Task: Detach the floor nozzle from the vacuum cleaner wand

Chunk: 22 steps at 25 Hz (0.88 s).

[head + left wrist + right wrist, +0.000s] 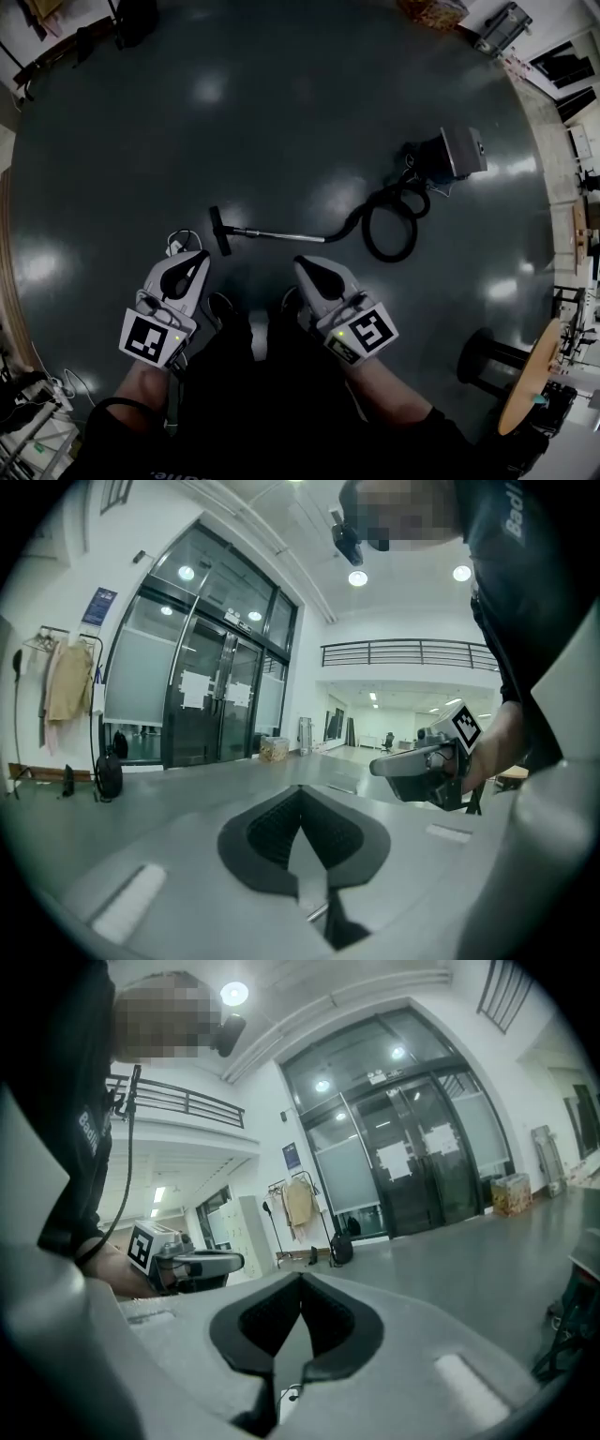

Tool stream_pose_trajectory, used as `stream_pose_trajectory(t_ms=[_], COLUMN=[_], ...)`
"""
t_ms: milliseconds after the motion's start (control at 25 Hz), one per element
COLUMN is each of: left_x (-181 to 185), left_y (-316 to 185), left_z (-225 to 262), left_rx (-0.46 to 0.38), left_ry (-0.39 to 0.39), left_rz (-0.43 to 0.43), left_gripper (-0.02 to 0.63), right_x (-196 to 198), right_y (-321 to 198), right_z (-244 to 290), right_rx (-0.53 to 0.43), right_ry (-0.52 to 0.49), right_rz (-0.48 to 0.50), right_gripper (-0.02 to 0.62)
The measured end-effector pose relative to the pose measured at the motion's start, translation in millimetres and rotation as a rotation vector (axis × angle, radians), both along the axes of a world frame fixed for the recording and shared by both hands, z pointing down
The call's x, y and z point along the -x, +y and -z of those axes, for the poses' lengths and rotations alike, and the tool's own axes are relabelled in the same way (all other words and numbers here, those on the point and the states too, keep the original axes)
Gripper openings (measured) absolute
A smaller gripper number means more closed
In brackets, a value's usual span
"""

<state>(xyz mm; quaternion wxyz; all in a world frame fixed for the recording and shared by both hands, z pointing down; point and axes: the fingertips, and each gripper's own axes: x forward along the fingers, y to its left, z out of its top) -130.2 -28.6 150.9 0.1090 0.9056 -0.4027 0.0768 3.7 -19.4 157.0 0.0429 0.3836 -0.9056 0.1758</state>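
Your L gripper (pixel 199 255) and R gripper (pixel 302 262) are both pressed together, empty. Nozzle (pixel 218 231) lies just ahead of L, wand (pixel 281 234) ahead of R. Open both, clamp wand w/ R, pull nozzle straight off w/ L.

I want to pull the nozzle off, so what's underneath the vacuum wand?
Only bare dark floor shows around the wand and its floor nozzle; both lie flat on it. The strip directly beneath them is covered.
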Motion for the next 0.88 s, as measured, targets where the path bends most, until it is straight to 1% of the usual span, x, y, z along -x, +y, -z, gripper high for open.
stream_pose_trajectory(t_ms=[80, 200, 320, 440, 560, 640, 760, 880], left_x=[-1, -3, -8, -10, -20, -27, -36, -45], left_y=[-11, -28, -49, -59, -65, -68, -71, -73], left_z=[-24, -68, -114, -169, -220, -255, -302, -342], left_rx=[-0.012, -0.004, 0.011, 0.021, 0.015, 0.026, 0.036, 0.046], left_ry=[-0.014, -0.034, -0.024, -0.026, -0.048, -0.053, -0.046, -0.049], left_rz=[0.017, 0.066, 0.109, 0.124, 0.105, 0.083, 0.036, -0.009], left_gripper=[0.002, 0.002, 0.003, 0.003, 0.003, 0.003, 0.003, 0.003], right_x=[-2, -8, -13, -17, -21, -23, -21, -16], right_y=[-17, -35, -54, -68, -77, -81, -86, -90], right_z=[-26, -75, -124, -175, -227, -261, -306, -349], right_rx=[0.011, 0.04, 0.048, 0.058, 0.067, 0.063, 0.031, 0.013], right_ry=[-0.02, -0.009, -0.012, -0.008, 0.004, 0.013, 0.006, 0.006], right_rz=[0.007, 0.019, 0.026, 0.031, 0.042, 0.051, 0.065, 0.105], right_gripper=[0.002, 0.002, 0.002, 0.002, 0.002, 0.002, 0.002, 0.003])
